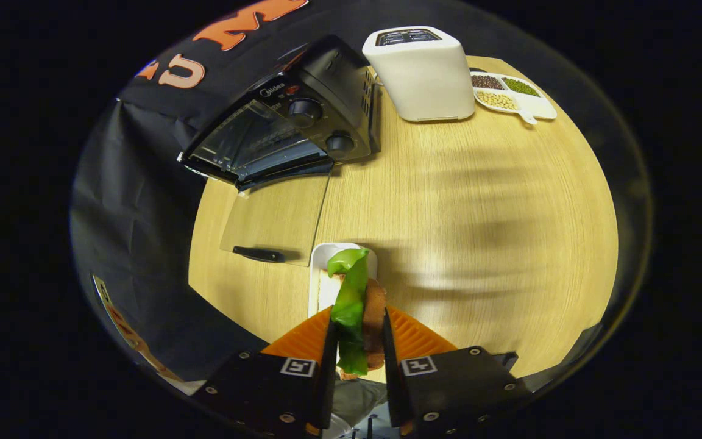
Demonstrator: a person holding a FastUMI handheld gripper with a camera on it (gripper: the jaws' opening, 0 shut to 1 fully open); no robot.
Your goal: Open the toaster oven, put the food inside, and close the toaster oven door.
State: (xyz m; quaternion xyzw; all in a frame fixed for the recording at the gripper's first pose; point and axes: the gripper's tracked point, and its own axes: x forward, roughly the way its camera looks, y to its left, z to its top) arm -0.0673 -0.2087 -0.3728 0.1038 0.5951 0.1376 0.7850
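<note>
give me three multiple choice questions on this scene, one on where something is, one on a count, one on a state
1. Where is the white toaster?
A. on the oven's lowered door
B. beside the toaster oven, beyond the fingers
C. on the white plate

2. How many sorts of beans are in the divided dish?
A. one
B. three
C. five

3. What state is the toaster oven door in?
A. shut
B. folded down open onto the table
C. taken off

Answers:
1 B, it stands next to the oven.
2 B, dark, green and pale beans fill separate compartments.
3 B, the glass door lies flat, while the gripper is shut on the sandwich with its green leaf, above the white plate.
</note>
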